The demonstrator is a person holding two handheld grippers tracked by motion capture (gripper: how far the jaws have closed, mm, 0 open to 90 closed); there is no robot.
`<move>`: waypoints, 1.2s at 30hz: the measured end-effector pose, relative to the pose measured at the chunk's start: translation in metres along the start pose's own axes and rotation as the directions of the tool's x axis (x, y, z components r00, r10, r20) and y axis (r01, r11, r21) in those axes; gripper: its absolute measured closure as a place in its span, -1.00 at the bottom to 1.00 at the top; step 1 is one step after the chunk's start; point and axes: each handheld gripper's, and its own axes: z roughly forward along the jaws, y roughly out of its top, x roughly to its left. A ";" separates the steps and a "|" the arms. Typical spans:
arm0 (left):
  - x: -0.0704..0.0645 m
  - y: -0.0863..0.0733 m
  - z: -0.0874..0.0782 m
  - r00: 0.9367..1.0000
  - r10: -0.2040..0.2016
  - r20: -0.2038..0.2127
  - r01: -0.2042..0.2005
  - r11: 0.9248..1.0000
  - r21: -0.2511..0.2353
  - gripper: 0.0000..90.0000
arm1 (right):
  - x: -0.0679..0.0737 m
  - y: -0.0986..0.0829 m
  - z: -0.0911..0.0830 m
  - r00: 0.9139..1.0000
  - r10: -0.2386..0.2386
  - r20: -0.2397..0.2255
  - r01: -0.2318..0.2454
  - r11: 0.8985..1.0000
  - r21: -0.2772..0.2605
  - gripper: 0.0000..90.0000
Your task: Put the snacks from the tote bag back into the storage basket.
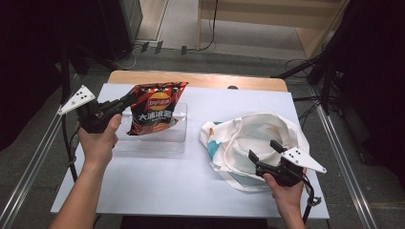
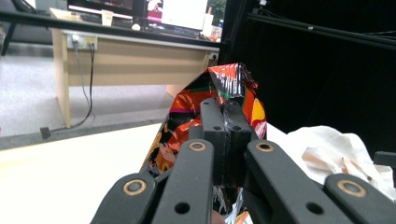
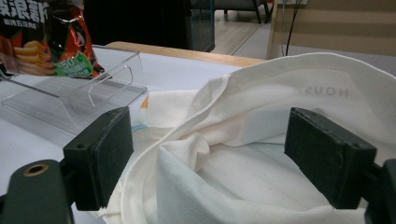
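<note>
Chip bag point(image 1: 155, 109): red, orange and black foil, a round red-and-yellow Lay's-style logo near the top, large white Chinese characters beneath it; in the right gripper view a green patch reading "50" sits low on the pack, smaller print too fine to read. The bag stands upright over a clear plastic tray point(image 1: 177, 136) at the left of the white table point(image 1: 157, 186); whether its bottom edge rests on the tray cannot be told. Left gripper point(image 1: 128, 98): jaws pressed together on the bag's upper left edge, foil pinched flat between the pads in the left gripper view. Left hand point(image 1: 99, 140) wraps the handle from below, forearm rising from the bottom left corner, gripper aimed right and slightly up. White cloth tote point(image 1: 248, 138), blue print on one side, faint grey lettering "HOUS" on the inner wall, lies crumpled at the right, mouth open. Right gripper point(image 1: 264, 149): jaws spread wide, straddling the tote's near rim, gripping nothing. Right hand point(image 1: 286, 188) comes in from the bottom right, gripper pointing up-left into the opening.
</note>
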 end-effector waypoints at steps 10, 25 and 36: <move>0.015 -0.026 0.007 0.996 -0.068 -0.049 0.071 0.995 0.071 0.73 | 0.000 -0.001 0.002 1.000 0.000 0.002 0.000 1.000 0.010 -0.64; 0.004 -0.085 0.005 0.960 -0.098 -0.263 0.158 0.963 0.217 0.29 | 0.001 -0.004 0.005 1.000 0.002 0.007 -0.002 1.000 0.028 -0.63; 0.014 -0.077 0.018 0.947 -0.090 -0.309 0.174 0.951 0.256 0.93 | 0.000 -0.006 0.009 1.000 0.006 0.013 -0.007 0.999 0.052 -0.62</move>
